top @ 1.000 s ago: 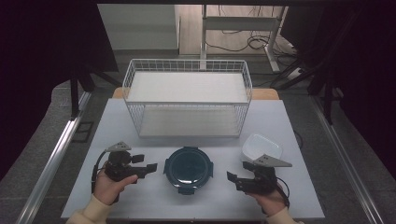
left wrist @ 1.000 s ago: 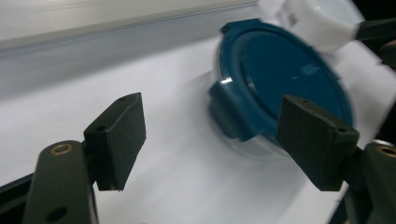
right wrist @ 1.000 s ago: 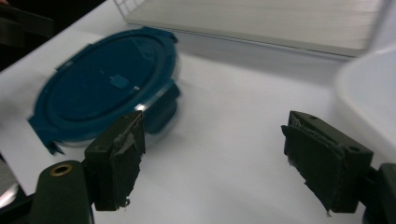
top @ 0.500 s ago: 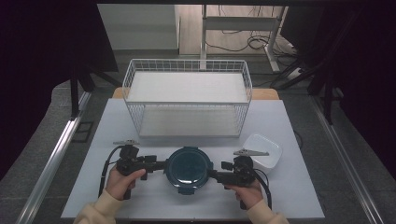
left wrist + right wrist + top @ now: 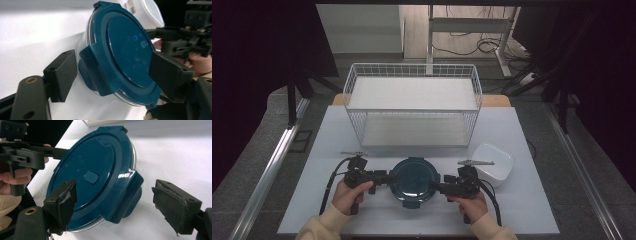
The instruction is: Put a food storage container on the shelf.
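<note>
A round, clear container with a dark teal snap-lock lid (image 5: 413, 180) is seen on the white table (image 5: 532, 210), flanked by two hand-held grippers. The left gripper (image 5: 110, 72) is set against the container's near side, its jaws spread wide around one of the lid's locking flaps (image 5: 93, 72), one pad beside the flap and the other over the lid's top; nothing is gripped. The right gripper (image 5: 115, 202) is placed on the opposite side in the same way, jaws wide apart astride the facing flap (image 5: 128, 195), with nothing clamped. In the high view the two grippers (image 5: 377, 177) (image 5: 443, 187) are pointed at each other across the lid. Just beyond the right gripper lies a white square bowl (image 5: 495, 162); farther ahead of both stands a white wire two-tier rack (image 5: 412, 107). The step in hand is judged to be the approach to the side flaps. Next, each pair of jaws would need to be closed squarely on its flap, so that the latches can be worked or the container lifted level.
</note>
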